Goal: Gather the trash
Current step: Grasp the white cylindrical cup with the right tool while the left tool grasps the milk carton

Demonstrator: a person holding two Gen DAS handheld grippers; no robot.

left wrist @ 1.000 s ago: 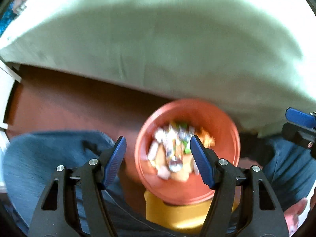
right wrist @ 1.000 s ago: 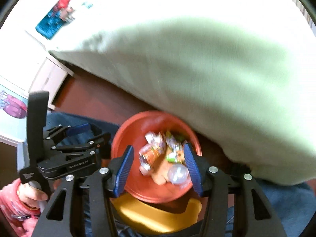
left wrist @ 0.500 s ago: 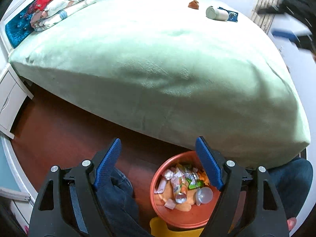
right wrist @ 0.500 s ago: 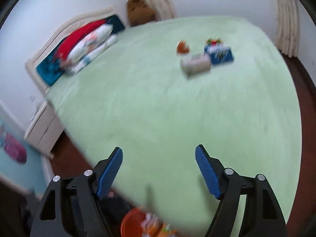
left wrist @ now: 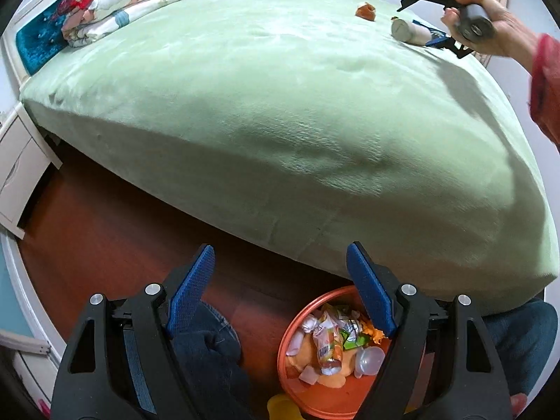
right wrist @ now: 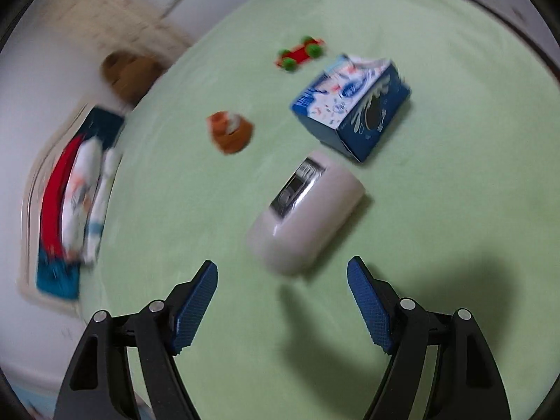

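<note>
With both my jaws wide and empty, left gripper (left wrist: 280,294) over the bin (left wrist: 297,318), I should centre my right gripper (right wrist: 281,301) on the cup (right wrist: 304,213) lying just ahead on the bed (right wrist: 437,192), straddling its width.

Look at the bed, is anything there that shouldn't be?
Yes. A white cup lies tipped on its side on the green bedcover, beside a blue carton, an orange scrap and a small toy.
</note>
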